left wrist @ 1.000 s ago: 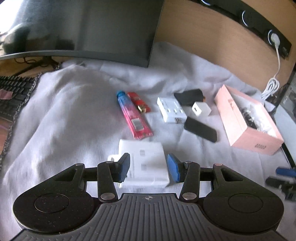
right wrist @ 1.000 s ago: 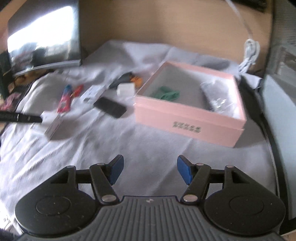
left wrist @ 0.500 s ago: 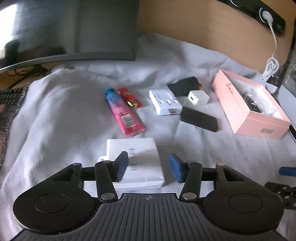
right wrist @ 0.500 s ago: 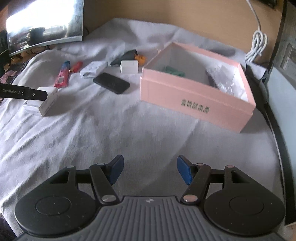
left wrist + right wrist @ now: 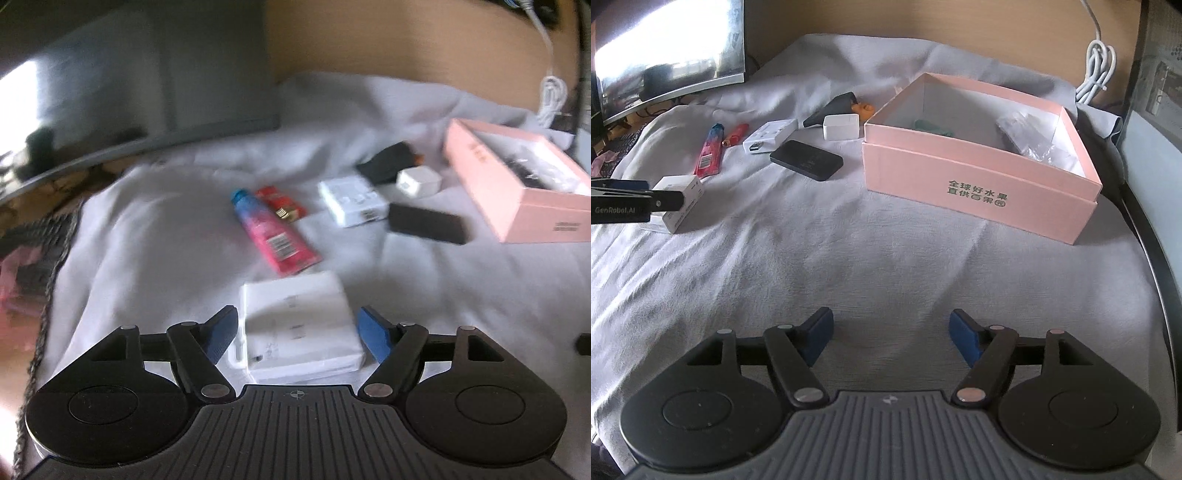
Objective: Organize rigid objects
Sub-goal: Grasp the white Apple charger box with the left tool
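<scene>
My left gripper (image 5: pixel 299 334) is open, its blue pads on either side of a white box (image 5: pixel 297 325) lying on the grey cloth, with small gaps showing. The same white box (image 5: pixel 679 197) shows in the right wrist view with the left gripper (image 5: pixel 646 201) around it. My right gripper (image 5: pixel 890 339) is open and empty above bare cloth. An open pink box (image 5: pixel 982 155) stands ahead of it and holds a green item (image 5: pixel 932 127) and a clear bag (image 5: pixel 1030 140). The pink box (image 5: pixel 517 184) is at the far right in the left wrist view.
On the cloth lie a pink tube (image 5: pixel 273 230), a red lighter (image 5: pixel 282 203), a white adapter (image 5: pixel 352 199), a black slab (image 5: pixel 426 223), a white cube (image 5: pixel 419 181) and a black item (image 5: pixel 388 162). A monitor (image 5: pixel 668 55) stands back left. A white cable (image 5: pixel 1097 70) hangs back right.
My left gripper has opened wider and moved forward, so its pads now flank the white box. The right gripper has pulled back from the pink box.
</scene>
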`<act>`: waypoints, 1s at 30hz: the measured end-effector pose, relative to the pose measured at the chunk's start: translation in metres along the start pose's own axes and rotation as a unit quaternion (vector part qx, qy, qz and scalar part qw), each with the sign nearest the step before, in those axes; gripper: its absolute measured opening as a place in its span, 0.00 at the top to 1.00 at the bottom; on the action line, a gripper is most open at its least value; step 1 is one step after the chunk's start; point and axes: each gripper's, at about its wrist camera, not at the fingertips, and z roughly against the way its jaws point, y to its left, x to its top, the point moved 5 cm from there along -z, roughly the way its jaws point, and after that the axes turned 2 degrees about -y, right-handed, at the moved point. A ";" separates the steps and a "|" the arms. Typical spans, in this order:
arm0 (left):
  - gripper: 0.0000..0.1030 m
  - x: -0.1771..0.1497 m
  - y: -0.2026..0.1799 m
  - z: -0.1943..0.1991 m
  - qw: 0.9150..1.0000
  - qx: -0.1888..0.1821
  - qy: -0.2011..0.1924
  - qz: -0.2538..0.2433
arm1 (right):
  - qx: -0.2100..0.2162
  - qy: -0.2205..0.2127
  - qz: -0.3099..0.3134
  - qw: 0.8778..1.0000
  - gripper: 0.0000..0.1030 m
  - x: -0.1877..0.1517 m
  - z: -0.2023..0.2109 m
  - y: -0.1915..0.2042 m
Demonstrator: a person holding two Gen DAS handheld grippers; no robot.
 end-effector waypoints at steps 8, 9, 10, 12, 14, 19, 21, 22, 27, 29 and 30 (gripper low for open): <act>0.23 -0.003 0.018 -0.020 0.996 -0.040 0.033 0.070 | 0.015 0.008 0.003 1.000 0.11 -0.002 -0.002 0.004; 0.23 -0.003 0.018 -0.020 0.996 -0.042 0.029 0.070 | 0.016 0.011 0.005 1.000 0.10 -0.003 -0.002 0.006; 0.23 -0.002 0.018 -0.021 0.996 -0.042 0.024 0.071 | 0.015 0.012 0.005 1.000 0.09 -0.003 -0.003 0.007; 0.23 -0.003 0.017 -0.023 0.997 -0.043 0.018 0.068 | 0.016 0.015 0.010 1.000 0.07 -0.002 -0.003 0.008; 0.24 -0.006 0.015 -0.024 0.998 -0.043 0.011 0.051 | 0.020 0.022 0.015 0.999 0.09 0.000 -0.004 0.008; 0.28 -0.009 0.019 -0.015 0.996 -0.065 0.016 0.053 | 0.047 0.012 0.046 0.998 0.39 0.021 0.004 0.018; 0.28 -0.013 0.025 -0.006 0.993 -0.088 0.018 0.070 | 0.064 -0.006 0.064 0.996 0.39 0.042 0.007 0.027; 0.28 -0.015 0.029 0.000 0.992 -0.094 0.018 0.080 | 0.070 -0.016 0.076 0.994 0.39 0.054 0.006 0.035; 0.28 -0.025 0.058 0.031 0.984 -0.103 0.023 0.143 | 0.113 -0.054 0.076 0.989 0.41 0.120 -0.018 0.080; 0.28 -0.027 0.068 0.042 0.982 -0.099 0.023 0.157 | 0.113 -0.063 0.062 0.990 0.41 0.145 -0.038 0.098; 0.28 -0.028 0.072 0.049 0.982 -0.097 0.021 0.163 | 0.108 -0.065 0.059 0.990 0.41 0.155 -0.049 0.107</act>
